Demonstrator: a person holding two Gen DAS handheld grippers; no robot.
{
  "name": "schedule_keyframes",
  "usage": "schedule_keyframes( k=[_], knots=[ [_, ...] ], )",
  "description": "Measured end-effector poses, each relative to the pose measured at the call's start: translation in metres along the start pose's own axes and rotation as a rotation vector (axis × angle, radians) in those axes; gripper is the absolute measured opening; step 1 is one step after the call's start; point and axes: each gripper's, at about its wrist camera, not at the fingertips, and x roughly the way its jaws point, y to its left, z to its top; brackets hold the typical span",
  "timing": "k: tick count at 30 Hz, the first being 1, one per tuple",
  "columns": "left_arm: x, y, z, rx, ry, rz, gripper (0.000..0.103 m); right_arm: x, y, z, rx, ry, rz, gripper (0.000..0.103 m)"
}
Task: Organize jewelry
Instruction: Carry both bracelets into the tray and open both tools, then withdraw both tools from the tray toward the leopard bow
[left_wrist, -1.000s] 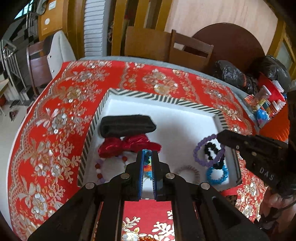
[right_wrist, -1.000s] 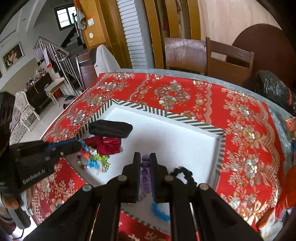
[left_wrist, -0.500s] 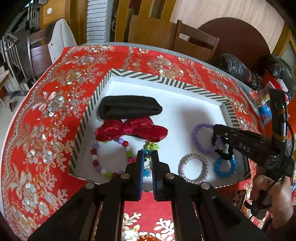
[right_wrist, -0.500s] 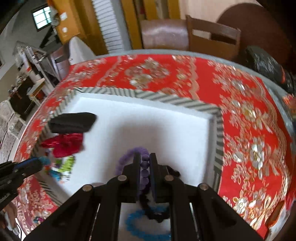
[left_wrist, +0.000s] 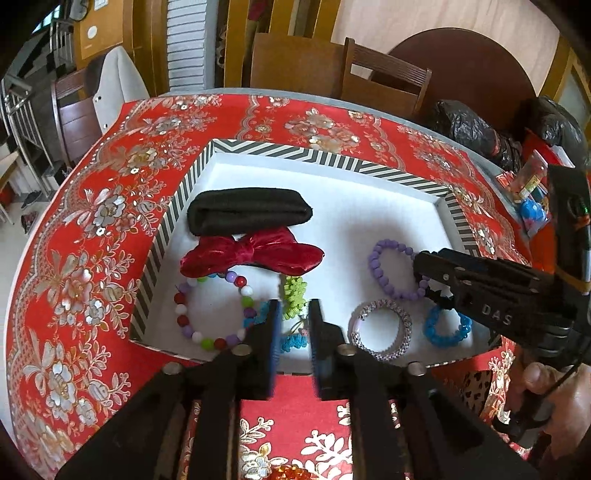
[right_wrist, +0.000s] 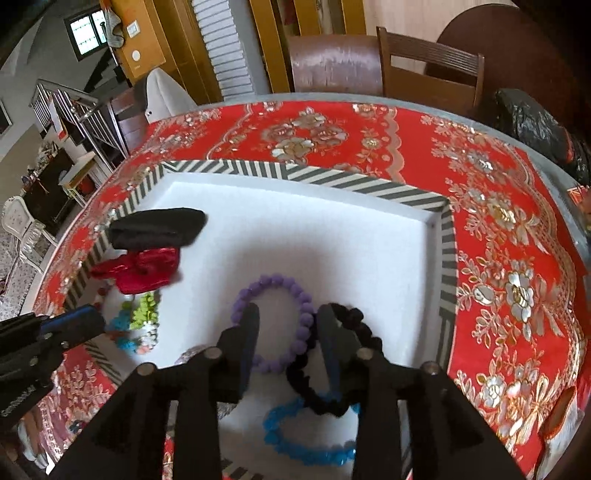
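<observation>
Left wrist view looks down on a striped-rim tray (left_wrist: 334, 158) with a white floor, set on a red floral tablecloth (left_wrist: 92, 236). The left gripper (left_wrist: 293, 317) has just been opening; its jaws stand apart over the tray's near edge, and the green-and-blue beaded chain (left_wrist: 293, 295) lies loose on the floor between and just beyond the tips, not pinched. Left of these tips lies a multicoloured bead bracelet (left_wrist: 214, 306); beyond them a red velvet bow (left_wrist: 251, 254) and, farther still, a folded black band (left_wrist: 249, 212). Right of the tips sits a silver sparkly bangle (left_wrist: 380, 328).

Right wrist view shows the right gripper (right_wrist: 288, 321), whose jaws have also just been opening. They stand apart, with the near arc of the purple bead bracelet (right_wrist: 273, 321) resting on the tray floor between them, released. A black bead bracelet (right_wrist: 354, 325) lies just right of the right finger, and a blue bracelet (right_wrist: 295, 439) lies beneath the gripper body, nearer the camera.
</observation>
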Motion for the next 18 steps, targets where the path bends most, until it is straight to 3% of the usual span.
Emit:
schedule_keyframes(
  k=[18],
  knots=[
    [-0.043, -0.016, -0.021, 0.051, -0.101, 0.060, 0.036, -0.073, 0.002, -0.044, -0.003, -0.092, -0.009, 0.047]
  ],
)
